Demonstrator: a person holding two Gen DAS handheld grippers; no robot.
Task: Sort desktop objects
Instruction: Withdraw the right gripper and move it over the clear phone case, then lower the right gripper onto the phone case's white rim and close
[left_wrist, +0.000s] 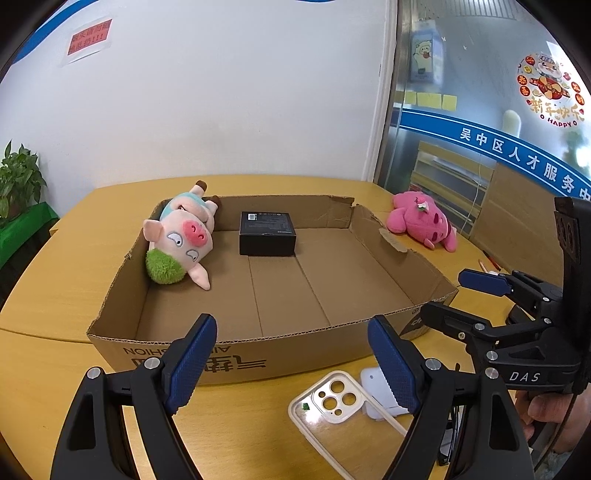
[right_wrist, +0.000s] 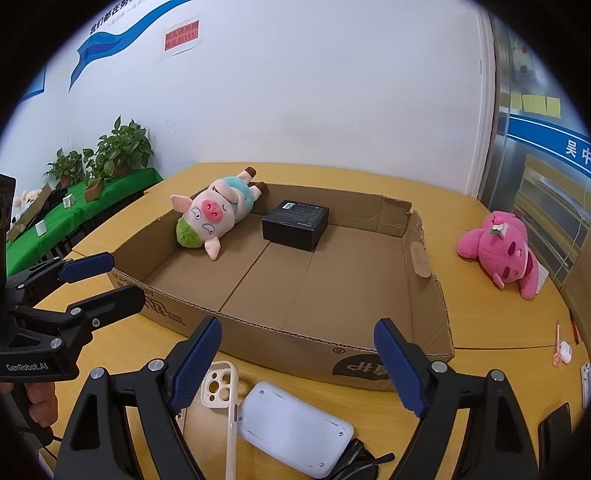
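A shallow cardboard box (left_wrist: 229, 354) (right_wrist: 280, 350) lies on the yellow table. Inside it a pig plush (left_wrist: 181, 240) (right_wrist: 214, 216) leans on the far left wall and a black box (left_wrist: 267, 233) (right_wrist: 295, 223) sits at the back. A pink plush (left_wrist: 424, 219) (right_wrist: 502, 254) lies on the table right of the box. My left gripper (left_wrist: 291, 362) is open and holds nothing, hovering at the box's near wall. My right gripper (right_wrist: 297, 365) is open too, above a clear phone case (left_wrist: 343, 410) (right_wrist: 221, 391) and a white device (left_wrist: 380, 393) (right_wrist: 291, 421).
White earbuds (right_wrist: 563, 350) and pens (left_wrist: 487, 264) lie at the table's right side, with dark items (right_wrist: 554, 424) near its edge. Potted plants (right_wrist: 118, 151) stand on a green-covered table at left. A white wall and glass door rise behind.
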